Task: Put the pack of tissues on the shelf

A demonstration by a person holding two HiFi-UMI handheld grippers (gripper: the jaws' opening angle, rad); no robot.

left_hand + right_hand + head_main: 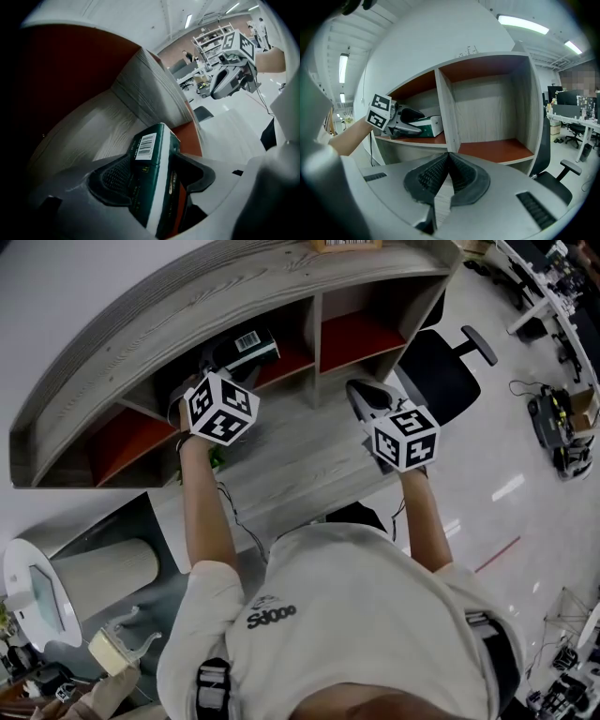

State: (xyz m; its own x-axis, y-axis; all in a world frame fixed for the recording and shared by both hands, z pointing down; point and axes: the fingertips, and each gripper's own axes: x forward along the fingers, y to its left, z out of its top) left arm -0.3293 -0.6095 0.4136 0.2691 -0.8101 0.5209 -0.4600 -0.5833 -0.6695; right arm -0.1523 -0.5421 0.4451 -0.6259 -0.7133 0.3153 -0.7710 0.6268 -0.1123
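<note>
left claw (155, 177) seems to pinch tissue pack (149, 187) in shelf (89, 133), right claw (448, 174) closed

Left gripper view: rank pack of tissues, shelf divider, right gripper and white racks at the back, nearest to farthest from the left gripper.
1. pack of tissues: bottom centre, clamped between the jaws of the left gripper.
2. shelf divider: centre, just beyond the pack.
3. right gripper: upper right, outside the shelf.
4. white racks: top right, far across the room.

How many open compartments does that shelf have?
3: left compartment, middle compartment with the pack of tissues in it, right compartment. None looks hidden.
</note>
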